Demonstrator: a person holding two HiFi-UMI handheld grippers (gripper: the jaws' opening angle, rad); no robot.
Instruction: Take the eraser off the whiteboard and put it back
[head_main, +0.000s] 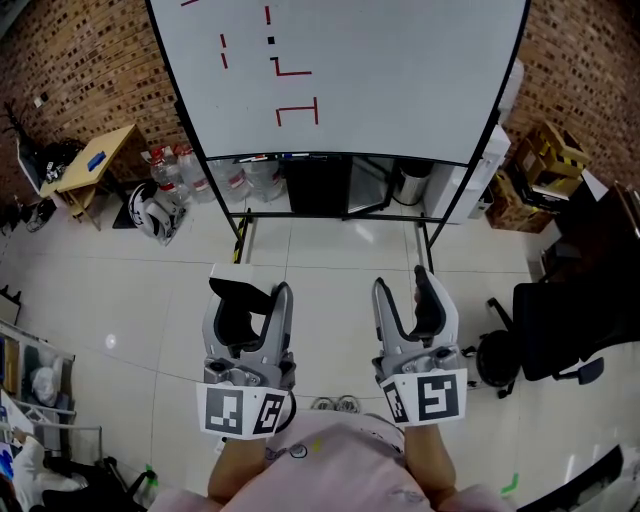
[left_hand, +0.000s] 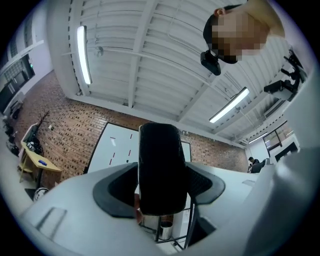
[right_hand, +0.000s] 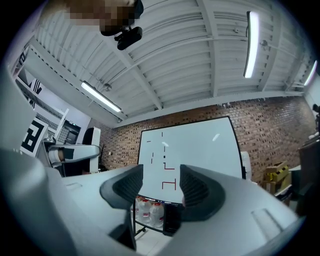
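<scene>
Head view: the left tool (head_main: 250, 296) carries the black eraser (head_main: 240, 304) above the floor (head_main: 330, 262), well short of the whiteboard (head_main: 400, 90). The right tool (head_main: 402, 287) is alongside.

Left gripper view: jaws clamped on the eraser, which stands upright between them.

Right gripper view: jaws apart, nothing between them, whiteboard beyond.

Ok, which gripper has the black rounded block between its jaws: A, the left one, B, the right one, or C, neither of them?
A: the black rounded block sits clamped between the jaws of the left gripper, while the right gripper stands open, with only the white whiteboard showing through its gap.
</scene>
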